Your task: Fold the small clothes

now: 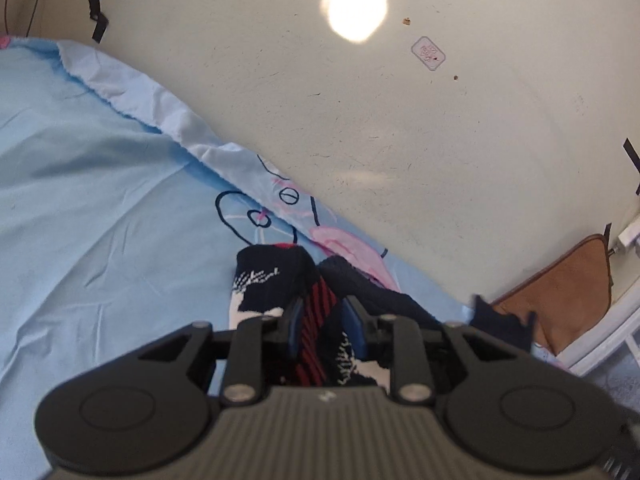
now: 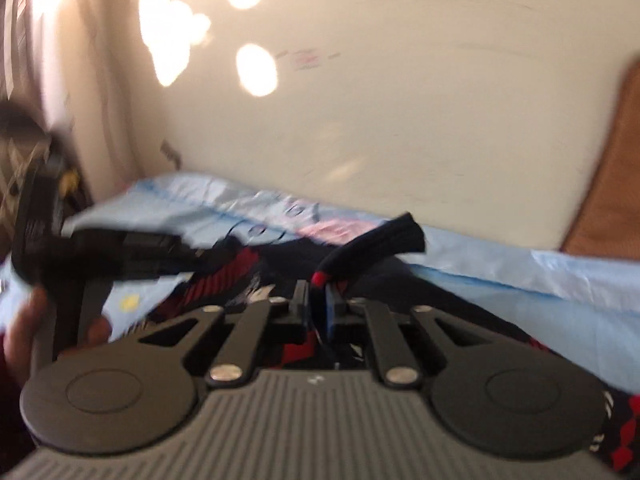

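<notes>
A navy sock (image 1: 272, 280) with red stripes and white pattern lies bunched on a light blue sheet (image 1: 100, 200). My left gripper (image 1: 323, 308) is shut on its striped fabric, which fills the narrow gap between the pads. A second dark knit piece (image 1: 360, 284) lies just to its right. In the blurred right wrist view, my right gripper (image 2: 318, 294) is shut on a navy sock (image 2: 380, 236) at a red patch, and its ribbed cuff arcs up to the right. The left gripper (image 2: 188, 252) shows at the left, held by a hand (image 2: 24, 332).
The sheet's cartoon-printed edge (image 1: 280, 204) ends at a cream floor (image 1: 400, 120) with black tape marks (image 1: 98, 20). A brown mat (image 1: 568, 280) lies at the right, also the brown mat (image 2: 612, 180) in the right view. More patterned sock fabric (image 2: 624, 432) sits at the lower right.
</notes>
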